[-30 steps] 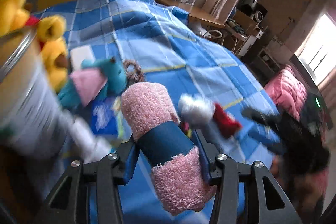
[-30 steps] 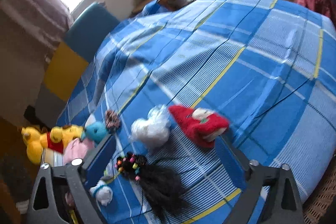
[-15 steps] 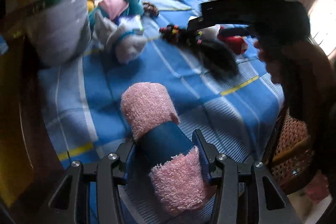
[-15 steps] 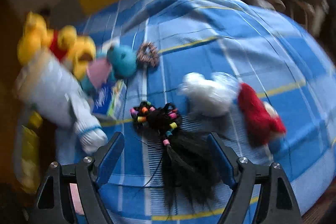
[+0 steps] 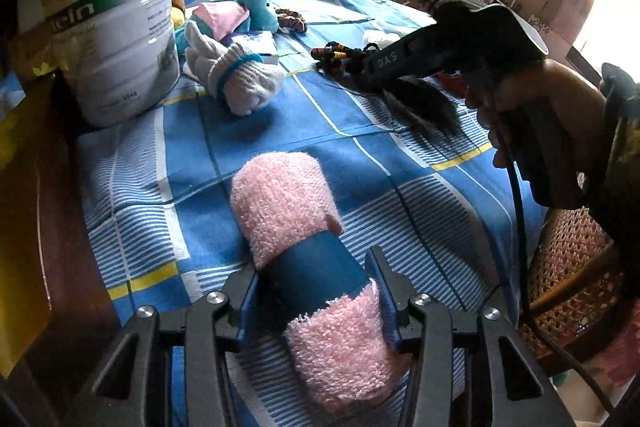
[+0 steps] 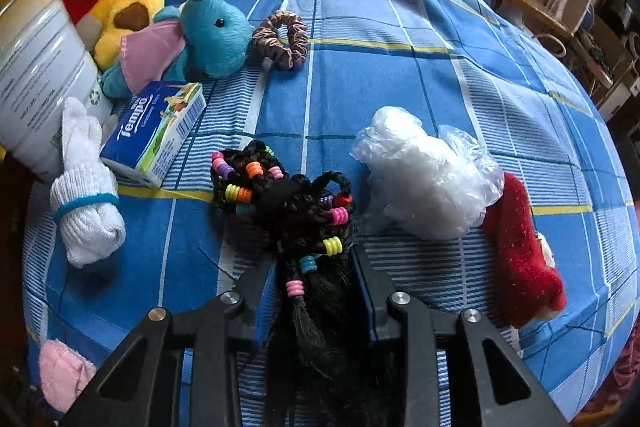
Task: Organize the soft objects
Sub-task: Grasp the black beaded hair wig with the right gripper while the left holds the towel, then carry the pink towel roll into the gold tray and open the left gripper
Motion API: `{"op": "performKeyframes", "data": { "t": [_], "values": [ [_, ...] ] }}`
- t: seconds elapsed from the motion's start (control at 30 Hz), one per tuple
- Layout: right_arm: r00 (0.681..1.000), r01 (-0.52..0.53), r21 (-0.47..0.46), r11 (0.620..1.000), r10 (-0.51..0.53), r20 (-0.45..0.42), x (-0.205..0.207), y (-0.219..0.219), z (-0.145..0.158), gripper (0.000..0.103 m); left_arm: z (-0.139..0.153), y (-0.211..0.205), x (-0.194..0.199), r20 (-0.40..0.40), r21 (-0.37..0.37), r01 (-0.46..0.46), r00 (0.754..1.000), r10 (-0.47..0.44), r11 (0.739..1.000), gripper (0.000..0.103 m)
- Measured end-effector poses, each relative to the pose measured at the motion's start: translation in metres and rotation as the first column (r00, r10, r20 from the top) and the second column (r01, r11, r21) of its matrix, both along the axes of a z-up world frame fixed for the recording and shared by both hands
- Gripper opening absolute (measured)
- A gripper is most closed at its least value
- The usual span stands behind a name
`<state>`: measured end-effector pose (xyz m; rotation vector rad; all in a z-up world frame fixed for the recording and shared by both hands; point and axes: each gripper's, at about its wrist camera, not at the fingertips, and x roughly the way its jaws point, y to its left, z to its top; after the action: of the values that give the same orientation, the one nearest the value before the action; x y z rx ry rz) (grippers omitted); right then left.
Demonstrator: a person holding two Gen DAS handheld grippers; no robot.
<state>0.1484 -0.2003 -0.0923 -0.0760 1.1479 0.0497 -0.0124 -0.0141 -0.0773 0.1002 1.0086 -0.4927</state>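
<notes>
Clamping a rolled pink terry towel (image 5: 304, 247) with a smooth blue band round its middle, the left tongs (image 5: 316, 291) hold it over the near edge of the bed (image 5: 360, 155), which is covered in a blue checked sheet with yellow lines. The right tongs (image 6: 314, 277) are closing around a black braided hairpiece (image 6: 296, 227) strung with bright plastic beads, its loose strands between the pads. Beside it lie a crinkled clear plastic bundle (image 6: 424, 183) and a fuzzy red sock (image 6: 520, 251). Toward the left edge sit a knitted white glove bundle (image 6: 86, 203), a glossy tissue pack (image 6: 156, 131), a ribbed metal can (image 5: 112, 27), a teal plush (image 6: 212, 35) and a ruffled scrunchie (image 6: 282, 39).
</notes>
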Motion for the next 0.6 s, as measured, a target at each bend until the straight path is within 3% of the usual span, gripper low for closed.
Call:
{"op": "performKeyframes", "data": {
  "t": [0.17, 0.33, 0.6],
  "values": [
    [0.999, -0.032, -0.041, 0.999, 0.033, 0.017, -0.004, 0.002, -0.003, 0.034, 0.019, 0.009, -0.007, 0.041, -0.034, -0.009, 0.999, 0.011, 0.999, 0.047],
    [0.999, -0.036, -0.054, 0.998, 0.037, 0.019, -0.003, -0.002, -0.007, 0.034, 0.059, 0.033, -0.016, 0.123, -0.107, -0.048, 0.991, 0.061, 0.993, 0.047],
    [0.998, -0.049, -0.078, 0.996, 0.052, 0.026, -0.005, 0.008, 0.000, 0.033, 0.088, 0.111, -0.011, 0.083, -0.200, -0.246, 0.960, 0.267, 0.948, 0.047]
  ]
}}
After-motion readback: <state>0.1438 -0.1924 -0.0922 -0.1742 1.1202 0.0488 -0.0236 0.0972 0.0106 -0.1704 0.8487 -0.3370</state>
